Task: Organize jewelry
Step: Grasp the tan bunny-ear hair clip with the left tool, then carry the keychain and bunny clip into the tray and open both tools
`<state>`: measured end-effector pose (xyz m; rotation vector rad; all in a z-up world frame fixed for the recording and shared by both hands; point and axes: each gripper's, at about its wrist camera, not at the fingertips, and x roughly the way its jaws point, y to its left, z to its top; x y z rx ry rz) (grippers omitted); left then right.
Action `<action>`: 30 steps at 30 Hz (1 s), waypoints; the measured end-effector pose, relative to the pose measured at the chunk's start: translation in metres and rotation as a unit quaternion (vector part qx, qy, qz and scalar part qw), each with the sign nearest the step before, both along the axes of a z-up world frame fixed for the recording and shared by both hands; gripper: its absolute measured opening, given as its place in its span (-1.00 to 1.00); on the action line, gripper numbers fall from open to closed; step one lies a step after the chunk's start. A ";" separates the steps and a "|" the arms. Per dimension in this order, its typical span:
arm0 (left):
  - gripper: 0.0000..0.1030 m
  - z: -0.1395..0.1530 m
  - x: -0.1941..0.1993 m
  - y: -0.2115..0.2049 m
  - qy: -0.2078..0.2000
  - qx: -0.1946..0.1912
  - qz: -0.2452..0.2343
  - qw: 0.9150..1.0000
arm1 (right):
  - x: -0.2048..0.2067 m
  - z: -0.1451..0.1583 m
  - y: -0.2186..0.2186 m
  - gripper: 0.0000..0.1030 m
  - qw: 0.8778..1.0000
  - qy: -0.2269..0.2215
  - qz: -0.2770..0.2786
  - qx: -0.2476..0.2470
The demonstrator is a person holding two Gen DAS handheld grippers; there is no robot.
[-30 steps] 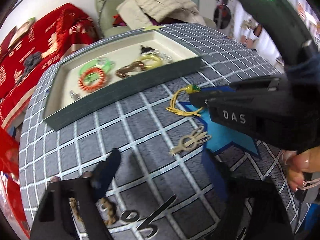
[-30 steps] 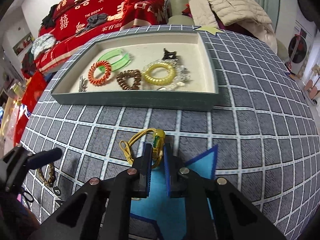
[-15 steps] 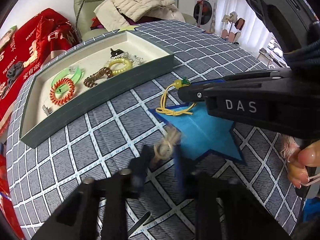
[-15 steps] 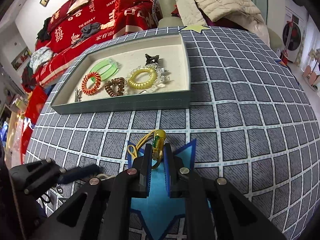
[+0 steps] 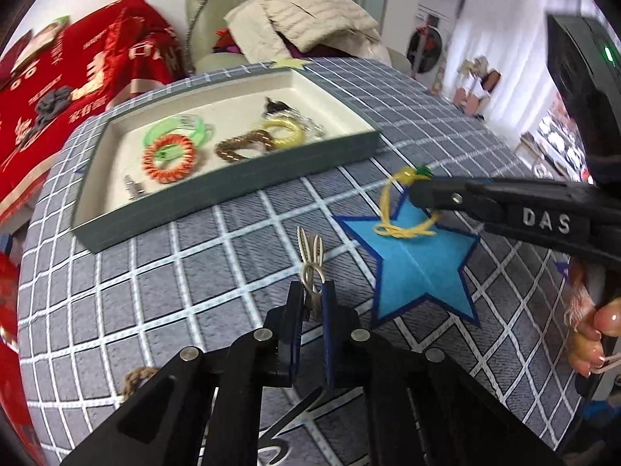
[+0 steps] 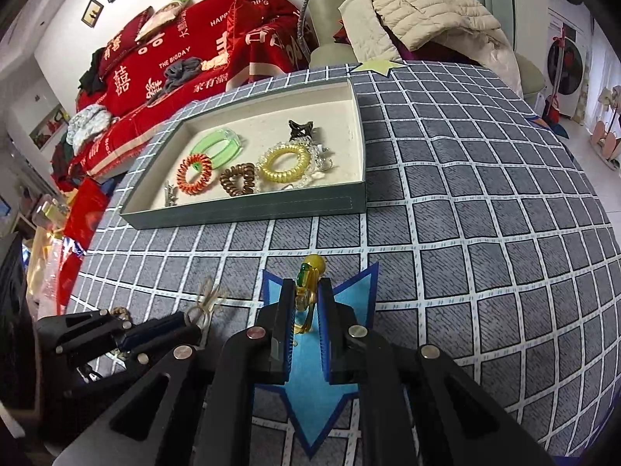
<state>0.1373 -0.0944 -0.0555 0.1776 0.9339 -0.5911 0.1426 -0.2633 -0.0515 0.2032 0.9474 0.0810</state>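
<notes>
My left gripper [image 5: 311, 296] is shut on a beige ring-and-loops hair clip [image 5: 310, 260], held just above the checked cloth; it also shows in the right wrist view [image 6: 203, 305]. My right gripper [image 6: 304, 291] is shut on a yellow cord bracelet with a yellow-green bead [image 6: 308, 272], lifted over the blue star [image 6: 310, 369]; its cord hangs down in the left wrist view [image 5: 403, 213]. The grey tray [image 5: 233, 190] lies beyond both grippers, holding an orange coil [image 5: 169, 157], a green bangle, a brown coil, a yellow coil [image 6: 285, 161] and a dark claw clip.
A brown bead bracelet [image 5: 136, 374] lies on the cloth at my near left. A small yellow star [image 6: 372, 66] sits past the tray's far edge. A red-covered sofa and a chair with a beige jacket stand behind the table.
My left gripper swung from the brown bracelet over to the beige clip, shut on it and lifted it. My right gripper raised the yellow bracelet off the cloth.
</notes>
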 end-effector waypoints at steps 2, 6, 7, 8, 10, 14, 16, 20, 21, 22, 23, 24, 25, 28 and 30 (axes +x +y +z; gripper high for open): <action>-0.43 0.004 0.003 0.006 -0.001 -0.008 0.009 1.000 | -0.003 0.004 0.001 -0.77 1.000 -0.004 0.001 0.003; -0.43 0.015 0.007 0.020 -0.008 -0.022 0.031 0.999 | -0.005 0.009 -0.001 -0.77 1.000 -0.009 0.001 0.010; -0.43 0.016 0.009 0.023 -0.009 -0.023 0.035 0.999 | -0.006 0.011 -0.001 -0.77 1.000 -0.010 0.001 0.011; -0.43 0.018 0.010 0.025 -0.011 -0.025 0.038 0.999 | -0.006 0.013 0.000 -0.77 1.000 -0.012 0.002 0.012; -0.43 0.022 0.014 0.031 -0.013 -0.032 0.046 0.998 | -0.006 0.016 0.001 -0.77 1.000 -0.015 0.004 0.013; -0.43 0.030 0.022 0.039 -0.021 -0.040 0.060 0.997 | -0.002 0.026 0.003 -0.77 1.000 -0.023 0.009 0.017; -0.43 0.036 0.027 0.042 -0.027 -0.043 0.066 0.997 | 0.001 0.030 0.004 -0.77 0.999 -0.027 0.010 0.021; -0.43 0.044 0.039 0.048 -0.038 -0.044 0.076 0.995 | 0.010 0.040 0.007 -0.77 0.999 -0.037 0.016 0.019; -0.43 0.046 0.043 0.049 -0.040 -0.044 0.079 0.995 | 0.014 0.043 0.009 -0.77 0.999 -0.039 0.019 0.017; -0.43 0.048 0.046 0.050 -0.042 -0.044 0.082 0.995 | 0.016 0.045 0.010 -0.77 0.999 -0.041 0.021 0.015; -0.43 0.049 0.050 0.052 -0.044 -0.045 0.085 0.994 | 0.020 0.047 0.012 -0.77 0.999 -0.044 0.023 0.013; -0.43 0.050 0.054 0.053 -0.045 -0.046 0.088 0.994 | 0.022 0.049 0.013 -0.77 0.999 -0.045 0.024 0.012; -0.43 0.051 0.057 0.054 -0.046 -0.047 0.091 0.994 | 0.026 0.051 0.015 -0.77 0.998 -0.047 0.027 0.010; -0.43 0.052 0.068 0.056 -0.047 -0.047 0.098 0.993 | 0.037 0.055 0.017 -0.76 0.998 -0.051 0.032 0.005; -0.43 0.052 0.076 0.056 -0.051 -0.042 0.100 0.993 | 0.046 0.056 0.018 -0.77 0.998 -0.053 0.034 0.006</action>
